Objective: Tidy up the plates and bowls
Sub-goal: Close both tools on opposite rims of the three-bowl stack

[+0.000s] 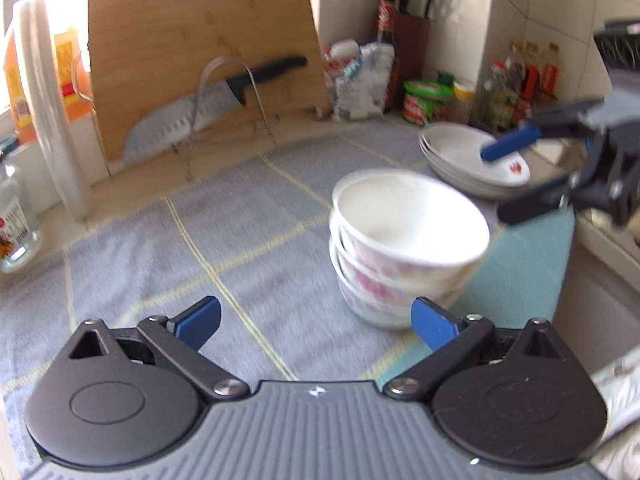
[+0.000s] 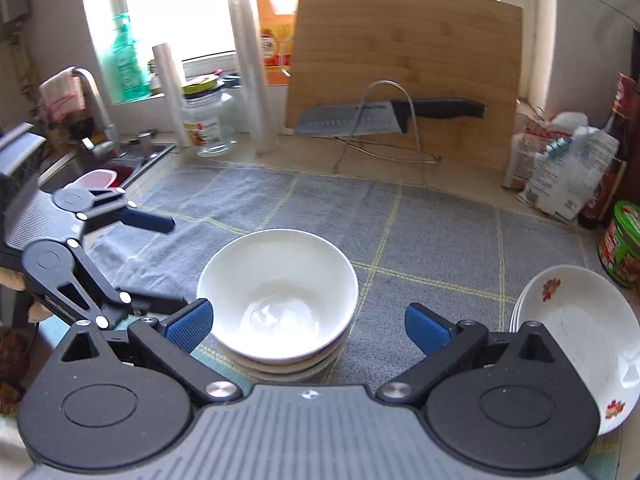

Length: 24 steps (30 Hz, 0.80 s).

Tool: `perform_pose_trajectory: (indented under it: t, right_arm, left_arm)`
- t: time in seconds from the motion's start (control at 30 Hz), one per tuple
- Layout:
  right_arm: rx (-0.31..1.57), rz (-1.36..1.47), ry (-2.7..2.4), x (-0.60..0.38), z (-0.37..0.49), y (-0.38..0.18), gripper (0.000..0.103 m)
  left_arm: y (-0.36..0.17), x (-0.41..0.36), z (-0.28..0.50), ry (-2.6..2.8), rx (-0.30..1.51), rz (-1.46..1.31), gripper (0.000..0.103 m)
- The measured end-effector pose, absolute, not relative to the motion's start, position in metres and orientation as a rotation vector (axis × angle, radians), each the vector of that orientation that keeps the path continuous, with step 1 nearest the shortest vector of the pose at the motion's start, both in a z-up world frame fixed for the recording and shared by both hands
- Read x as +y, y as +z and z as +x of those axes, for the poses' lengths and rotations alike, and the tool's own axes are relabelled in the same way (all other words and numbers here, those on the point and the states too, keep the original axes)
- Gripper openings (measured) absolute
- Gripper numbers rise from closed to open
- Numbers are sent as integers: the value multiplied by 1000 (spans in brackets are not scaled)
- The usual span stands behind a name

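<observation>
A stack of white bowls (image 1: 404, 248) with pink flower marks stands on the grey checked cloth (image 1: 208, 264). It also shows in the right wrist view (image 2: 278, 296), just ahead of my right gripper (image 2: 308, 326), which is open and empty. A stack of white plates (image 1: 468, 160) with red flower marks lies behind and to the right; it shows in the right wrist view (image 2: 580, 328) too. My left gripper (image 1: 316, 320) is open and empty, left of the bowls. The right gripper appears in the left wrist view (image 1: 504, 176), over the plates.
A bamboo cutting board (image 2: 404, 72) leans at the back with a knife (image 2: 384, 120) on a wire rack. A sink (image 2: 108, 168) lies at the left. Jars, bottles and bags (image 2: 560, 176) crowd the right side. A glass jar (image 2: 208, 124) stands by the window.
</observation>
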State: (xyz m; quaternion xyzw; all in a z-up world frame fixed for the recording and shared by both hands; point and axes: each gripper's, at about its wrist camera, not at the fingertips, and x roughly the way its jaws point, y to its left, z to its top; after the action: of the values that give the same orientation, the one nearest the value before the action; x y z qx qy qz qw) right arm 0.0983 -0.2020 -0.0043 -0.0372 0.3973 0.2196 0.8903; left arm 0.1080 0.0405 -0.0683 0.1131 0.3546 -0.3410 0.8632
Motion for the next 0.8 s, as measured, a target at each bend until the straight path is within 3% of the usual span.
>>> perform_pose_trajectory:
  t: [0.43,0.8]
  right_arm:
    - [1020,-265,510,-198,121,-85,103]
    - [1015,-395,681,-201,123,-106,103]
  left_arm:
    - [-114,-13,104,-799,837,430,100]
    - [-121,-24,114,-784,875,401,103]
